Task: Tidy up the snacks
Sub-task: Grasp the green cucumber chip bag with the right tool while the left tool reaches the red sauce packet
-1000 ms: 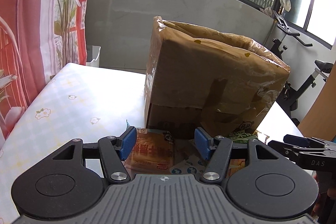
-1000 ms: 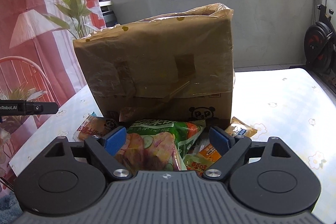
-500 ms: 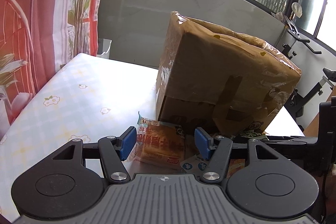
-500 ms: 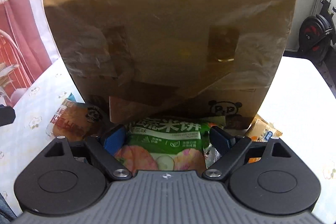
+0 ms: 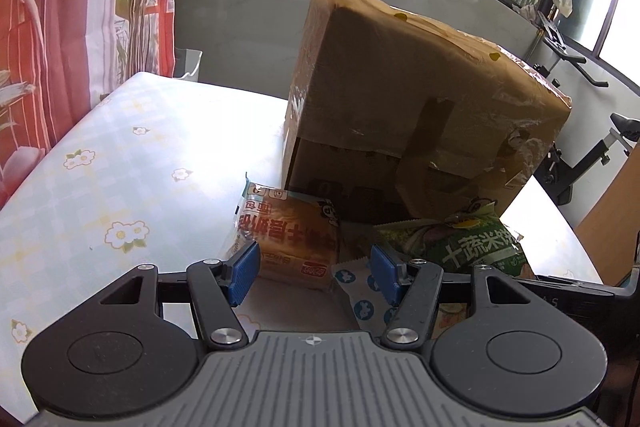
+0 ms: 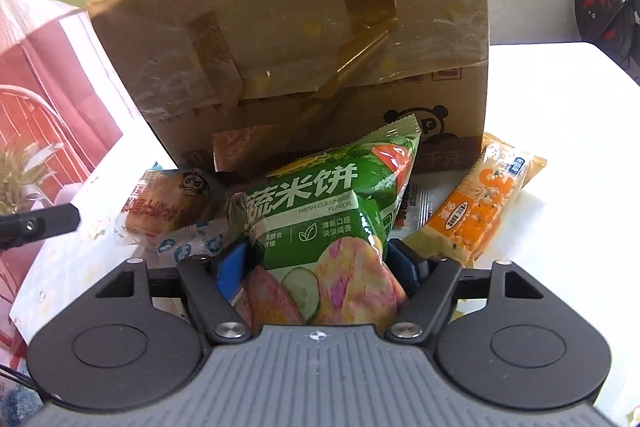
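On the table [image 5: 120,163], the bread pack [image 5: 288,231] lay leftmost, just before the box [image 5: 420,115]. The left gripper [image 5: 314,269] hung with jaws apart, its left pad just beside the bread, nothing pinched. Next lay a white wrapper [image 6: 192,241]. The right gripper [image 6: 316,267] was closing on the green bag [image 6: 320,211], pads pressing its sides. An orange bar [image 6: 476,203] lay rightmost.

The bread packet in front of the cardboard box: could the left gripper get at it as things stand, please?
Probably yes: the bread packet lies uncovered on the table, partly between the open left gripper pads, with only the cardboard box behind it.
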